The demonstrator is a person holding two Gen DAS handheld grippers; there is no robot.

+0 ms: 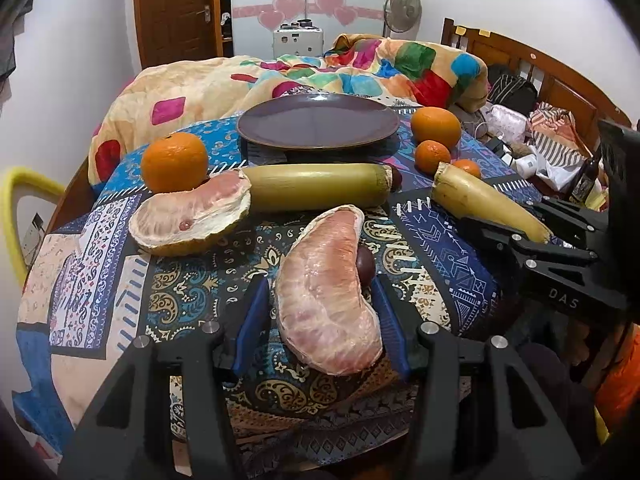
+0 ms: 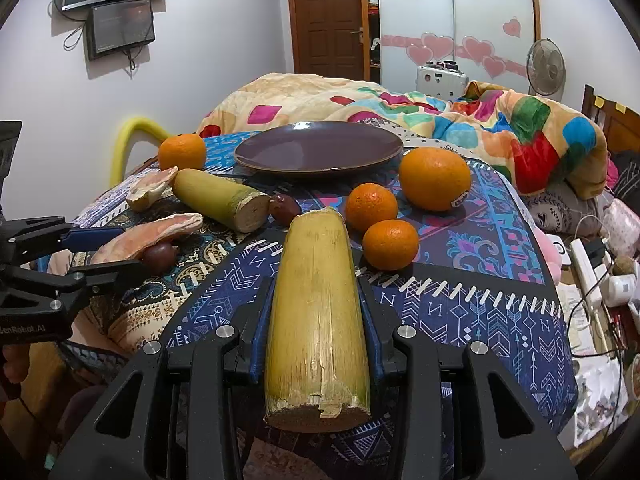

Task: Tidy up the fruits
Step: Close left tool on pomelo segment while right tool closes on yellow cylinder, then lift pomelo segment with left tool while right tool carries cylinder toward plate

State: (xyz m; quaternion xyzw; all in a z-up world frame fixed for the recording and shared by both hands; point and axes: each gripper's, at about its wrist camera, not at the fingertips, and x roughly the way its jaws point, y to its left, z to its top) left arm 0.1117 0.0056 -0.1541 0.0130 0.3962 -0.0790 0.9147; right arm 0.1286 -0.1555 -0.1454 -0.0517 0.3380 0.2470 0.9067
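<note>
I am at the pick-up step: both grippers sit around fruit on the cloth (image 1: 432,236) and the plate (image 1: 316,122) at 12 o'clock carries nothing yet.

My left gripper (image 1: 320,312) has its blue fingers (image 1: 252,320) spread either side of a pomelo wedge (image 1: 328,292); the wedge lies on the cloth and I cannot tell whether the pads touch it. A small dark fruit (image 1: 366,266) sits against the wedge at 1 o'clock.

My right gripper (image 2: 316,316) straddles a cane piece (image 2: 316,316), fingers (image 2: 262,332) close along its flanks; from here I judge them pressing it, though the contact is hard to see.

Next move, as I judge it: close firmly, lift clear, and carry each piece up to the plate, passing the second cane (image 1: 320,190) and the oranges (image 2: 434,178) without knocking them.

Writing: "DAS" shows on the right gripper's body in the left view, and "enRobot.AI" on the left gripper's body in the right view. The big orange has a sticker I cannot read.
</note>
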